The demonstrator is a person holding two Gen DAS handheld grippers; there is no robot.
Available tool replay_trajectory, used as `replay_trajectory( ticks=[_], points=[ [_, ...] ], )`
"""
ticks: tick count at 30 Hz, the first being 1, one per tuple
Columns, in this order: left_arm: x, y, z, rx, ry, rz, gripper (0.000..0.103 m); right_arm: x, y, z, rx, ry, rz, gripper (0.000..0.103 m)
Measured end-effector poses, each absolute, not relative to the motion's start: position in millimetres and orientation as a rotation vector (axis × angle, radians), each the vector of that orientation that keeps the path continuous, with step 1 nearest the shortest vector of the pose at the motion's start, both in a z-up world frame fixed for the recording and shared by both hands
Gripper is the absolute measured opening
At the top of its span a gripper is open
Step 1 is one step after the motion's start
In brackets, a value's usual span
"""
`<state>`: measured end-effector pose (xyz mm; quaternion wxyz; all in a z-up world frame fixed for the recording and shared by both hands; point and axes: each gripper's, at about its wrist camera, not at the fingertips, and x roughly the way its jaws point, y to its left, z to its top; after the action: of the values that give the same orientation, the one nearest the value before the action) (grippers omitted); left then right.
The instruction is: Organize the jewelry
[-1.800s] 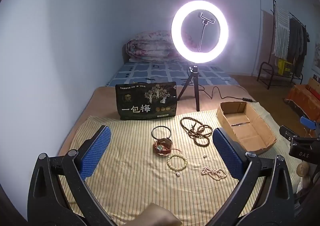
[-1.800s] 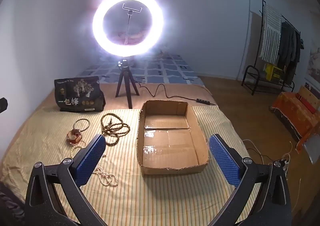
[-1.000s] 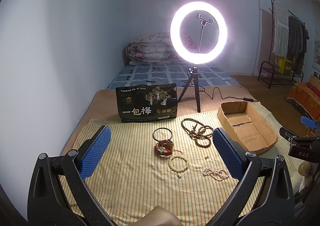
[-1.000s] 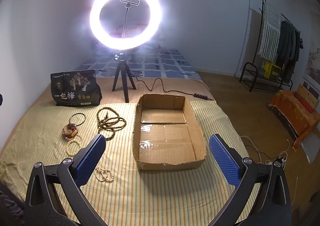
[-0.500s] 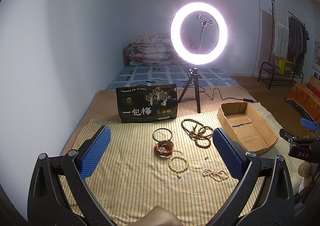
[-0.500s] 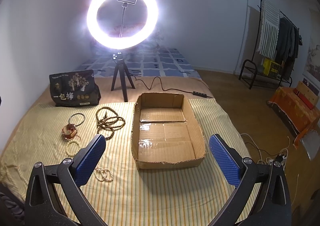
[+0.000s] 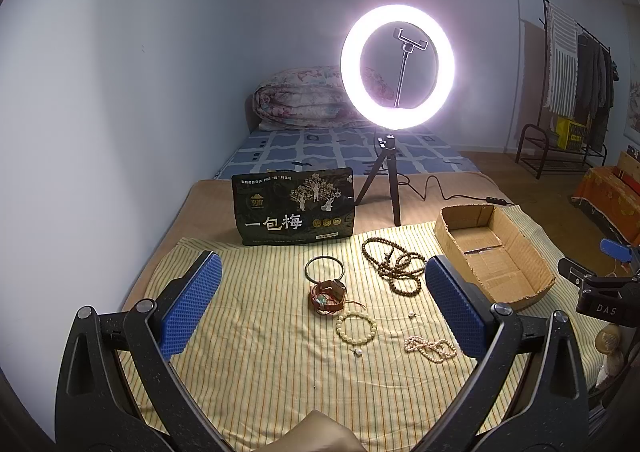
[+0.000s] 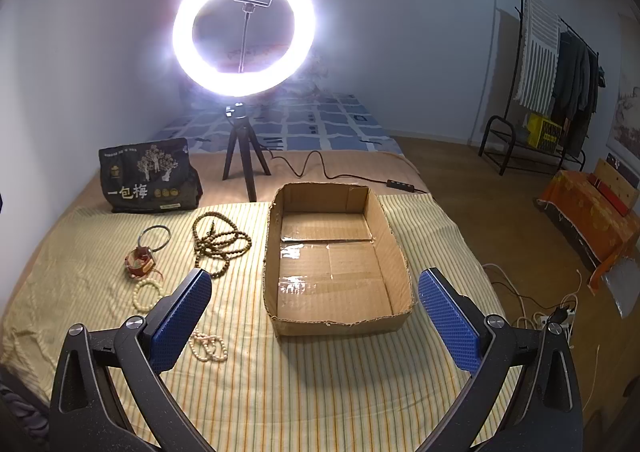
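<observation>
On the striped cloth (image 7: 248, 352) over the bed, nothing has shifted in the last two seconds; only my view of the cardboard box (image 8: 336, 260) has drifted slightly, so sorting hasn't begun and the box stays empty. I count five pieces left of it: one dark bangle (image 7: 324, 269), one red-brown bracelet (image 7: 328, 296), one pale bead bracelet (image 7: 357, 327), one brown bead necklace (image 7: 394, 266), one pearl strand (image 7: 430, 347). Left hand-held gripper (image 7: 320, 306) and right hand-held gripper (image 8: 314, 318) both hang spread, holding nothing.

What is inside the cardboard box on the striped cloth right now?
The cardboard box holds no jewelry: the right wrist view shows only its bare floor with shiny tape strips. The near wall hides a thin strip of floor just behind it. The wooden bead strand lies outside, on the cloth.
</observation>
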<state>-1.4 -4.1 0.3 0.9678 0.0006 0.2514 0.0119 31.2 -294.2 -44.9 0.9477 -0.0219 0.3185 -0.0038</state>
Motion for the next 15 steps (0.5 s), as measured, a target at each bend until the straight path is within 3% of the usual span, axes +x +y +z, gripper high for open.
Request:
replay_trajectory(
  ticks=[15],
  points=[
    [-2.4, -4.6, -1.1, 0.003, 0.509, 0.023, 0.103, 31.3, -295.0, -45.1, -0.043, 0.650, -0.006, 0.103]
  ],
)
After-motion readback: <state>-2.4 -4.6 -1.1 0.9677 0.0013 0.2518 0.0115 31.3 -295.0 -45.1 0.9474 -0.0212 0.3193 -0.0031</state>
